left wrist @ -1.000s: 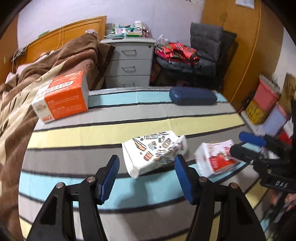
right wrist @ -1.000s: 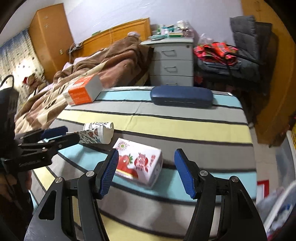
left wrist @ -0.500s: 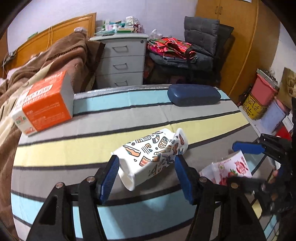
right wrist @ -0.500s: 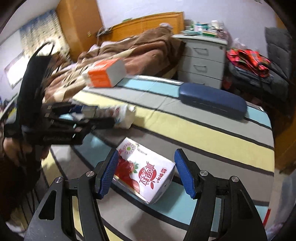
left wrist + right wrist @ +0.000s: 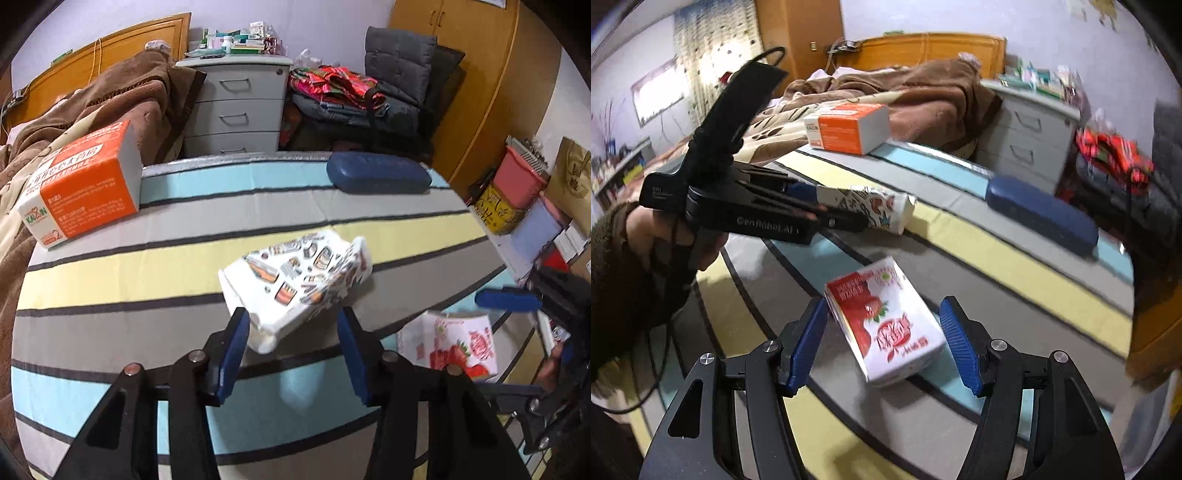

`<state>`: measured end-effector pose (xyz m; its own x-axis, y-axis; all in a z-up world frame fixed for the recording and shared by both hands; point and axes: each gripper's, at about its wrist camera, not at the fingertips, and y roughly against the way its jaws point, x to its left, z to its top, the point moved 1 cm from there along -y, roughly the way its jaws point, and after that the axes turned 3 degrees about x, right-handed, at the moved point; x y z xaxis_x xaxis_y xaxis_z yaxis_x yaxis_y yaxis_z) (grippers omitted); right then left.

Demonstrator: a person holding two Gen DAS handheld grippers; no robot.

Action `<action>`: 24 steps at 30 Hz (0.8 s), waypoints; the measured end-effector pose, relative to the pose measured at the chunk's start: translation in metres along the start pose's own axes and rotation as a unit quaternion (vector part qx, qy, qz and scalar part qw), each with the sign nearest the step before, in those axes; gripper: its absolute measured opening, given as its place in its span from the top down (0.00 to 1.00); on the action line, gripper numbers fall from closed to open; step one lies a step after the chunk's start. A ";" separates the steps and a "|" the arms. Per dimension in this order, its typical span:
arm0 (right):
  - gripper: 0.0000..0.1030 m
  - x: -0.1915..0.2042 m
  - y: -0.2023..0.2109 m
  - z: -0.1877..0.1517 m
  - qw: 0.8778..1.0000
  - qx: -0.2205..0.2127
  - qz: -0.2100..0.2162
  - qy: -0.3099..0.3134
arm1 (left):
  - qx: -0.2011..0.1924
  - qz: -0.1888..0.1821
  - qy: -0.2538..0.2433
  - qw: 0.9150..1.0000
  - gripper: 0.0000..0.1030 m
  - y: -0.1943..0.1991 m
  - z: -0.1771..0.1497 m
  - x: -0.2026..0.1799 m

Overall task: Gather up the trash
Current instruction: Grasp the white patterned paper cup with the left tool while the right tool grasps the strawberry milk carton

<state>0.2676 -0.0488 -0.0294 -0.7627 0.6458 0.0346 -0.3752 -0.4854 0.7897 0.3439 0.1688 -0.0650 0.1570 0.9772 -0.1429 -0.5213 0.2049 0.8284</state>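
Note:
A crumpled white paper cup (image 5: 303, 277) with cartoon prints lies on its side on the striped tablecloth (image 5: 147, 266). My left gripper (image 5: 291, 317) has its jaws closing on the cup's near end, and both blue pads touch it. The right wrist view shows the same cup (image 5: 875, 208) held between the left gripper's fingertips (image 5: 846, 221). A white carton with red strawberries (image 5: 890, 325) lies flat between the fingers of my right gripper (image 5: 882, 306). That gripper is open, with small gaps on both sides of the carton. The carton (image 5: 450, 339) also shows in the left wrist view.
An orange and white box (image 5: 85, 184) sits at the table's far left and a dark blue case (image 5: 376, 171) at the far right. Behind stand a grey drawer unit (image 5: 236, 107), a bed with a brown blanket (image 5: 110, 99), and bins (image 5: 517, 181) on the right.
The left jaws have narrowed onto the cup. The right gripper has rolled and come over the carton, which now lies lengthwise between its fingers.

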 end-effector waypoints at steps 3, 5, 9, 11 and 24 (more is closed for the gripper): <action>0.36 0.003 -0.013 0.006 1.000 0.020 0.005 0.012 | 0.006 -0.006 0.005 1.000 0.56 -0.001 -0.005 0.001; 0.33 0.005 -0.020 0.006 0.999 0.032 0.003 0.020 | 0.008 -0.010 0.009 1.000 0.56 0.000 -0.007 0.002; 0.33 0.000 -0.027 0.003 0.999 0.052 -0.011 0.010 | 0.005 -0.017 0.009 1.000 0.56 0.001 -0.007 0.000; 0.33 -0.007 -0.025 -0.001 0.998 0.057 -0.011 -0.019 | -0.005 -0.024 0.004 1.000 0.56 0.005 -0.005 -0.002; 0.42 -0.034 -0.010 -0.023 0.992 0.045 -0.012 -0.115 | -0.027 -0.005 -0.054 0.998 0.30 0.004 0.023 0.003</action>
<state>0.2855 -0.0789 -0.0526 -0.6094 0.7794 0.1456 -0.3351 -0.4196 0.8436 0.3616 0.1709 -0.0500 0.2504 0.9641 -0.0889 -0.5629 0.2197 0.7968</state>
